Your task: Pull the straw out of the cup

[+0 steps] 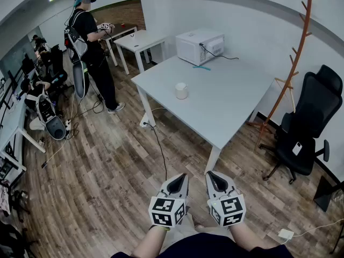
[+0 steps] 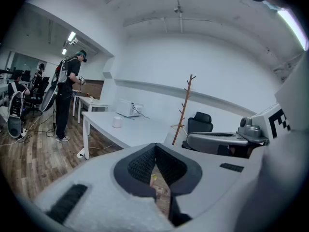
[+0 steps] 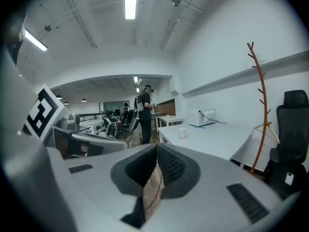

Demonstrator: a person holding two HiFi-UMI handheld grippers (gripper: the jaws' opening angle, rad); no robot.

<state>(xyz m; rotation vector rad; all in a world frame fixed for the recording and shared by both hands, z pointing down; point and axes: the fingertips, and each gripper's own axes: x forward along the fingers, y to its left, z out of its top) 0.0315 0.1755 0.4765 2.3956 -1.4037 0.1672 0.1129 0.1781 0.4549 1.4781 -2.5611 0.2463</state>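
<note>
Pressed together, empty: left gripper [image 1: 179,177], right gripper [image 1: 213,175]. Far cup [image 1: 181,91] on surface [image 1: 231,106] likely light, tippy. Straw not made out; brace cup, pinch straw high.

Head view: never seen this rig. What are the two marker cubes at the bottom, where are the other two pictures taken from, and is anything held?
There is no robot here: a person holds a two-jaw hand tool in each hand. The head view comes from a camera on the person's head, looking down. The marker cubes belong to the left gripper and the right gripper. The other two pictures come from a camera riding on each gripper, looking along its jaws. Both pairs of jaws are shut, with nothing between them. Ahead, the white table carries a cup, a microwave and a thin blue thing beside it, too small to identify.
</note>
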